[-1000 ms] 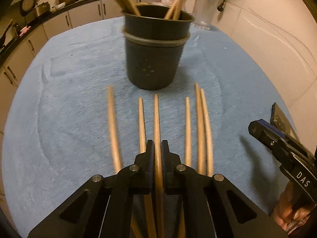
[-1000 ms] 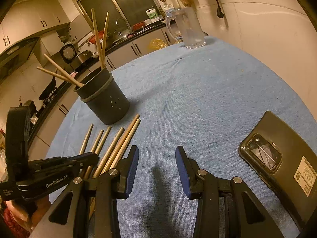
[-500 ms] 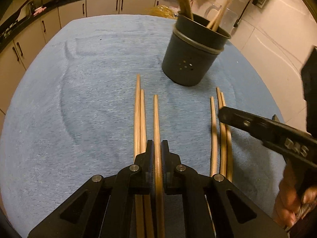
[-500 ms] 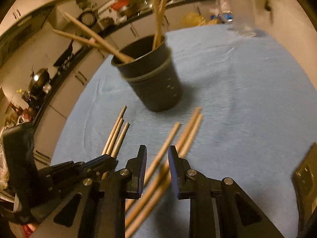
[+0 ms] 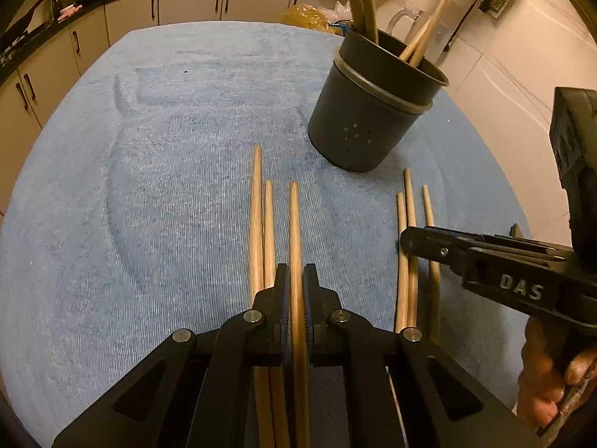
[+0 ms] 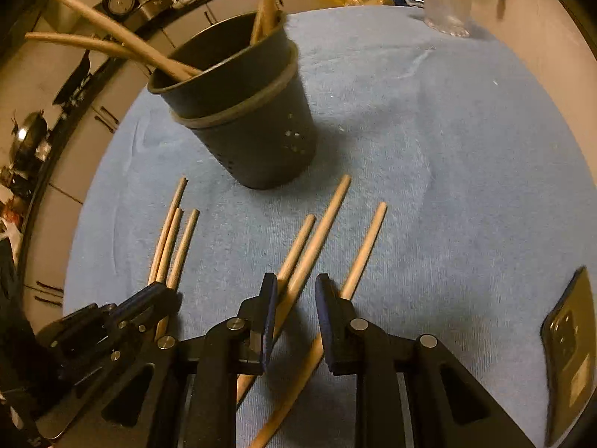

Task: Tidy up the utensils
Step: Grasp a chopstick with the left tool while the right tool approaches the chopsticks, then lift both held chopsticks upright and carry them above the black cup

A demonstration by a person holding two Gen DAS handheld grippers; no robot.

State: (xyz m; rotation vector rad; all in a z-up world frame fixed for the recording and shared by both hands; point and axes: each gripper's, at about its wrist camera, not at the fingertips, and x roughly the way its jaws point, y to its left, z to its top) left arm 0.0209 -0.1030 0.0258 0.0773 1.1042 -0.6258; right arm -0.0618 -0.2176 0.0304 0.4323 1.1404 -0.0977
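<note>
Black claw (image 5: 296,291) arms with silver screws; another claw (image 5: 406,239) lettered "DAS".

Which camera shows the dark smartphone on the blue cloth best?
The right wrist view: the dark smartphone lies at its right edge, camera lenses visible. The left wrist view shows at most a sliver behind the right gripper.

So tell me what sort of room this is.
Most likely a home kitchen: a countertop with cabinets below it runs behind the table, pots and pans sit along it, and a chopstick holder stands on the blue cloth.

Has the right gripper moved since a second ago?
Yes. The right gripper has swung left, from bare cloth beside the phone to over the chopsticks below the pot, its jaws closing.
</note>
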